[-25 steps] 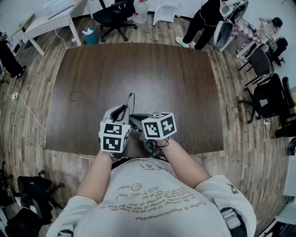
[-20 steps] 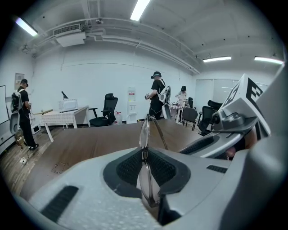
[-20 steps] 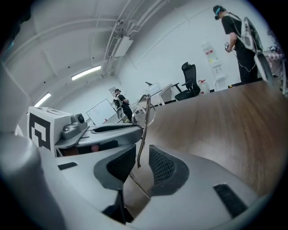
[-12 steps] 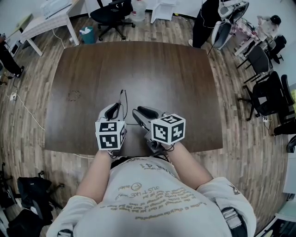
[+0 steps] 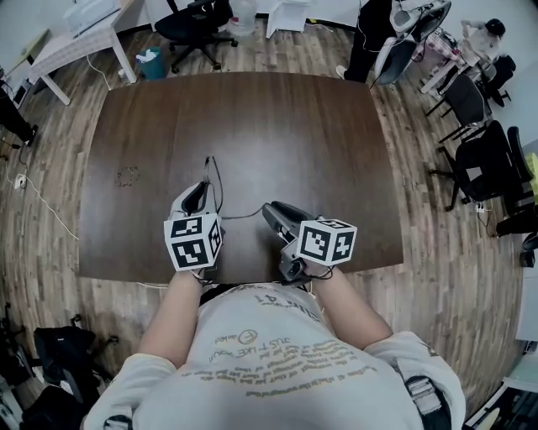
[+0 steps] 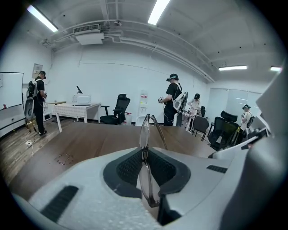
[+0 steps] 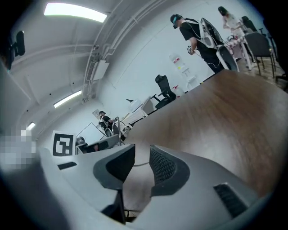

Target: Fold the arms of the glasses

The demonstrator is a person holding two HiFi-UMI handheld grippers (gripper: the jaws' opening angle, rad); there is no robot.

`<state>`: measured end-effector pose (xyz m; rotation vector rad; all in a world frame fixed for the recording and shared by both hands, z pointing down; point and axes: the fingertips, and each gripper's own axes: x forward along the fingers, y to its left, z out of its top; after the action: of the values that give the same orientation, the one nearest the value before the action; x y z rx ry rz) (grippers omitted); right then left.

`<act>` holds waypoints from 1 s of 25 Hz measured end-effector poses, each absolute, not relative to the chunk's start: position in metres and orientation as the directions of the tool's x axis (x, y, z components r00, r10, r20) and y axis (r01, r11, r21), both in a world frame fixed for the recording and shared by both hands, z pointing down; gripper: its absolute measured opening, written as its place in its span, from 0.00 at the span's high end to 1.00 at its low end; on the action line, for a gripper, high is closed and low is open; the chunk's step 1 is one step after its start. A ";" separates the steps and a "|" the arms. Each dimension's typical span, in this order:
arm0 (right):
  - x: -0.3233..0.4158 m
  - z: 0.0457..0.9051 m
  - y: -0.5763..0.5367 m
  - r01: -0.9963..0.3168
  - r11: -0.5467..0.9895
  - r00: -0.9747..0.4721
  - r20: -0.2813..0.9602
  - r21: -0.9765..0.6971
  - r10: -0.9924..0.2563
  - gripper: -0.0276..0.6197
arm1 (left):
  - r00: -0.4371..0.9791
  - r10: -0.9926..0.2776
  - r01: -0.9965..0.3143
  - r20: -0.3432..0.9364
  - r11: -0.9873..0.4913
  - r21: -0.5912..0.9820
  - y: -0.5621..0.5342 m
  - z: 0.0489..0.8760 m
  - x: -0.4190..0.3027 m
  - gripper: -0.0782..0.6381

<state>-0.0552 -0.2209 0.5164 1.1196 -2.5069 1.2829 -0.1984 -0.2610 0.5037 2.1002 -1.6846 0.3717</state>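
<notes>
The thin-framed glasses (image 6: 146,128) stand edge-on between the pads of my left gripper (image 6: 145,157), which is shut on the frame near the lens. In the head view the glasses (image 5: 210,172) stick out past my left gripper (image 5: 195,195) over the dark wooden table (image 5: 252,117), and one thin arm (image 5: 244,216) runs to the right. My right gripper (image 5: 277,210) is off to the right of the glasses. Its jaws have just been opening and now stand open with nothing between them (image 7: 141,164). The thin arm (image 7: 140,164) shows beyond the gap.
Black office chairs (image 5: 479,159) stand to the right of the table and one (image 5: 197,21) behind it. A white table (image 5: 76,38) is at the far left. People stand at the far right (image 5: 374,34). A scuffed spot (image 5: 128,175) marks the tabletop left of my grippers.
My right gripper has let go and drawn away to the right, its jaws now apart. The left gripper, still holding the glasses, shifted slightly left. The two grippers no longer overlap.
</notes>
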 end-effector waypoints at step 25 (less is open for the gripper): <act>-0.044 0.546 -0.220 -0.584 0.211 -0.729 0.392 -0.784 -0.561 0.84 | 0.320 -0.848 -0.947 0.423 -0.265 0.183 -0.263 0.496 -0.165 0.82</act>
<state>-0.0445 -0.2204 0.5457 1.1472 -2.4276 1.5881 -0.1649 -0.2627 0.4956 2.1922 -1.5913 0.3371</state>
